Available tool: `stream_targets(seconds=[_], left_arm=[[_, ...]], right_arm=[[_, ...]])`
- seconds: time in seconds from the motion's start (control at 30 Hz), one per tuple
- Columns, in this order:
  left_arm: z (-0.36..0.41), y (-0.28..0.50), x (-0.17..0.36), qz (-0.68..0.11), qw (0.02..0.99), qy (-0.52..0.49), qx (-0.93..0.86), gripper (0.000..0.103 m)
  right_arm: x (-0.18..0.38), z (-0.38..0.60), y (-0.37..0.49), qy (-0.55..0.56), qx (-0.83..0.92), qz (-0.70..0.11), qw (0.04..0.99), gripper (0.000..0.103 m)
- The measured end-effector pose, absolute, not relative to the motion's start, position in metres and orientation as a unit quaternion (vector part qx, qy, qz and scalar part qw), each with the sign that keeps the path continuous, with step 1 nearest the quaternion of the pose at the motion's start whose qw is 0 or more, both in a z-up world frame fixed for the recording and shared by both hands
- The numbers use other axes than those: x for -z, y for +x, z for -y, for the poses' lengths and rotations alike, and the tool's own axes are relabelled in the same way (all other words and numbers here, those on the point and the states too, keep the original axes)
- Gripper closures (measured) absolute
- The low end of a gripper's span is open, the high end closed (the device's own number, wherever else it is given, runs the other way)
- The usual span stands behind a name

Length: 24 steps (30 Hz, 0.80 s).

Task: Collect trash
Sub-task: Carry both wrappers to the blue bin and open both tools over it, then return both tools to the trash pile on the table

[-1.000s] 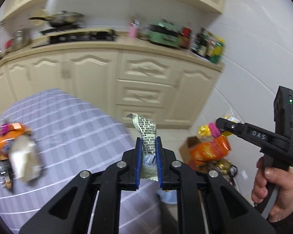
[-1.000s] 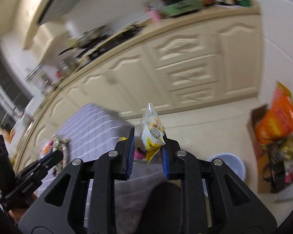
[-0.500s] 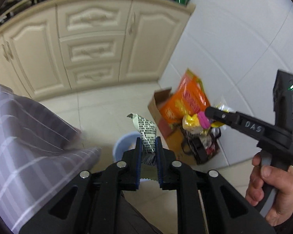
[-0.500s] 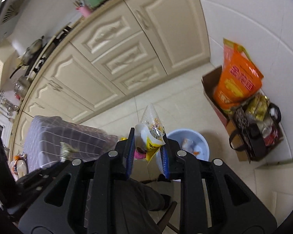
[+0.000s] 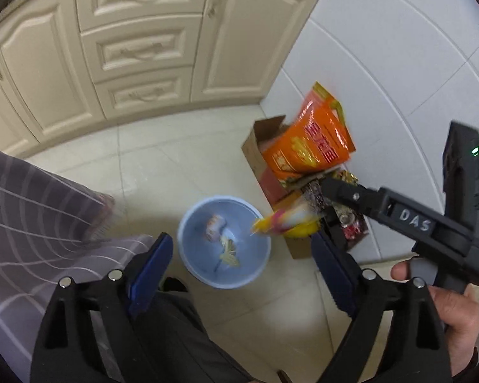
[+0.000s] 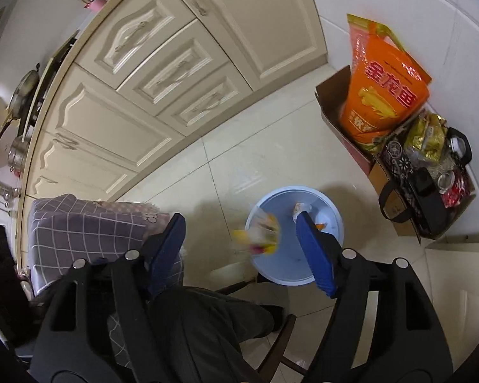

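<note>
Above light-blue round plastic bin point(image 6: 295, 236) on floor: both grippers spread wide, nothing held. Left gripper point(image 5: 241, 269) centred over bin, right gripper point(image 6: 244, 249) toward its rim. Blurred yellow-pink snack wrapper point(image 6: 258, 234) in mid-air at rim, apparently falling in; other scraps lie inside.

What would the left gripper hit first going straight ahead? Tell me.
Probably the blue bin on the floor: it sits between the open left gripper's fingers, with trash inside. Nothing shows between them, though depth is unclear.

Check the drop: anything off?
The yellow wrapper, blurred in mid-air, is at the bin's left rim, not centred, so it may miss. Both grippers are open and empty.
</note>
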<state>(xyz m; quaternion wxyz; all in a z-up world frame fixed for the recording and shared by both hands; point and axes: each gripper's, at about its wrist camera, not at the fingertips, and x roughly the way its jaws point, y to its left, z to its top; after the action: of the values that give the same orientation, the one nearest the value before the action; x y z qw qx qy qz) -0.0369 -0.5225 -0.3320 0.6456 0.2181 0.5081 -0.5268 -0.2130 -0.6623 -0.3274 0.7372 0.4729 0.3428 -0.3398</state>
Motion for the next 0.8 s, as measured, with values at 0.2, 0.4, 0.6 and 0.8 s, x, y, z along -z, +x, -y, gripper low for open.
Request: stream_targets(seconds=[0.2,0.4,0.6,0.8], left_arm=[[0.500,-0.022,0.304,-0.483,0.679,0.206,0.514,0.013],[0.475,-0.018,0.273,-0.448,0.707,0.187,0.514,0.009],[0.450,-0.016,0.241,-0.424,0.724,0.162,0.519,0.009],[0.420,-0.016,0.206,-0.387,0.747,0.144,0.520,0.009]], right_arm=[[0.319,0.656,-0.215,0.461,0.360,-0.347,0.733,0.006],[0.300,0.644,-0.210,0.442,0.362,-0.344,0.745,0.006],[0.268,0.628,-0.199,0.421,0.355,-0.332,0.766,0.006],[0.228,0.605,-0.178,0.394,0.330,-0.313,0.799,0.006]])
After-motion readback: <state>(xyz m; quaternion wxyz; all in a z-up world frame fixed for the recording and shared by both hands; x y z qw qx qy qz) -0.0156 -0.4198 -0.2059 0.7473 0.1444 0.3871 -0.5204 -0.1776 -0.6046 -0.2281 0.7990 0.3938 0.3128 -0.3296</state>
